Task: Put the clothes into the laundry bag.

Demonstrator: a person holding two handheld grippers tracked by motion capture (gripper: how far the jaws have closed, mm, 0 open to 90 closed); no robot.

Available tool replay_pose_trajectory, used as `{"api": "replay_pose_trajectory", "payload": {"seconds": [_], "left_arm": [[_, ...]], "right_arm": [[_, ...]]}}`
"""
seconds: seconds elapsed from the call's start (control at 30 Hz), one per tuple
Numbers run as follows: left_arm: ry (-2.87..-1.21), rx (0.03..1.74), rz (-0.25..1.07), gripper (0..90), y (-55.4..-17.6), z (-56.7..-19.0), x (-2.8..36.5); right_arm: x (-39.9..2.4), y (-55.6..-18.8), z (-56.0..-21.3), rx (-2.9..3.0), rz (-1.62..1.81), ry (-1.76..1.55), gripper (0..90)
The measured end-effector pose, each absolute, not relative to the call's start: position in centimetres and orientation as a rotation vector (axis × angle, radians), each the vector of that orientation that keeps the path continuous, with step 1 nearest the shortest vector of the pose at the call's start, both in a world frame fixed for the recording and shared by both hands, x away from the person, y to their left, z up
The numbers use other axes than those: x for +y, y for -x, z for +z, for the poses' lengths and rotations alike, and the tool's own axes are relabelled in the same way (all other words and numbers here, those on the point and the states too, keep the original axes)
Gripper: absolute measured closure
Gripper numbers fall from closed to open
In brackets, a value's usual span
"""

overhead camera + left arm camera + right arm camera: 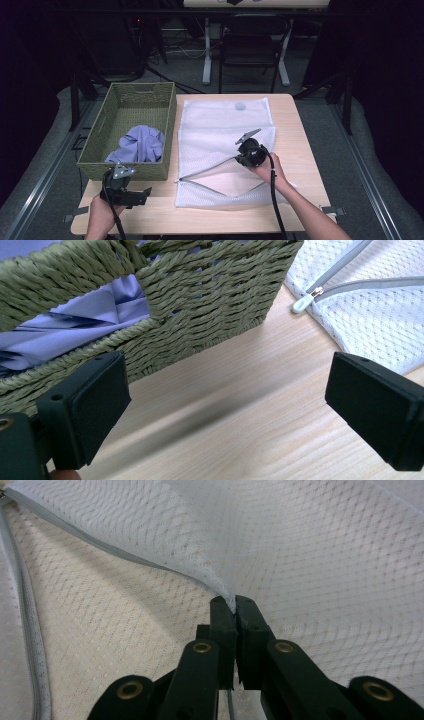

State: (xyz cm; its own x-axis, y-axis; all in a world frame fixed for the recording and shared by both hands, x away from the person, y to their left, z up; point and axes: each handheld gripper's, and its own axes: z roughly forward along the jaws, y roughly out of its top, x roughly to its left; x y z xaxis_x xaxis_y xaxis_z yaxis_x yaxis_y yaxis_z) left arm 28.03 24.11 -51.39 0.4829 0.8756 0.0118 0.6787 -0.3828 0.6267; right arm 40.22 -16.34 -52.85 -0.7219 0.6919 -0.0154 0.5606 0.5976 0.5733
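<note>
The right gripper (235, 602) is clamped on the upper edge of the mesh bag (220, 125) beside its open zipper (205, 172), lifting the flap; the bag lies flat mid-table, right of the basket (100, 145) holding a purple cloth (140, 145); the left gripper (225, 405) rests near the basket's front corner, jaws wide apart, holding nothing.

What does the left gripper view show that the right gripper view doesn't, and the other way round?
The left gripper view shows the woven basket with purple cloth inside, bare wooden table, the bag's zipper pull, and the left gripper with jaws wide apart around nothing. The right gripper view shows the right gripper with jaws pinched on the zipper edge, lifting it. Both show the white mesh laundry bag and its grey zipper.
</note>
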Motion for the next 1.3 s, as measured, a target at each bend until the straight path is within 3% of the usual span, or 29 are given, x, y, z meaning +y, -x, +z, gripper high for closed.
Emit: {"api": "replay_pose_trajectory", "payload": {"seconds": [0.6, 0.93, 1.3], "left_arm": [[-2.124, 1.246, 0.445, 3.9, -27.3, -50.3, 24.2], [-2.058, 1.203, 0.513, 4.0, -26.8, -48.1, 23.9], [-2.019, 1.137, 0.562, 1.8, -29.8, -44.7, 25.1]], "right_arm": [[-16.6, -39.6, -50.8, 2.535, 0.885, -1.009, 87.9], [-16.6, -39.6, -50.8, 2.541, 0.881, -1.003, 87.9], [-16.6, -39.5, -51.0, 2.547, 0.876, -0.999, 88.0]]}}
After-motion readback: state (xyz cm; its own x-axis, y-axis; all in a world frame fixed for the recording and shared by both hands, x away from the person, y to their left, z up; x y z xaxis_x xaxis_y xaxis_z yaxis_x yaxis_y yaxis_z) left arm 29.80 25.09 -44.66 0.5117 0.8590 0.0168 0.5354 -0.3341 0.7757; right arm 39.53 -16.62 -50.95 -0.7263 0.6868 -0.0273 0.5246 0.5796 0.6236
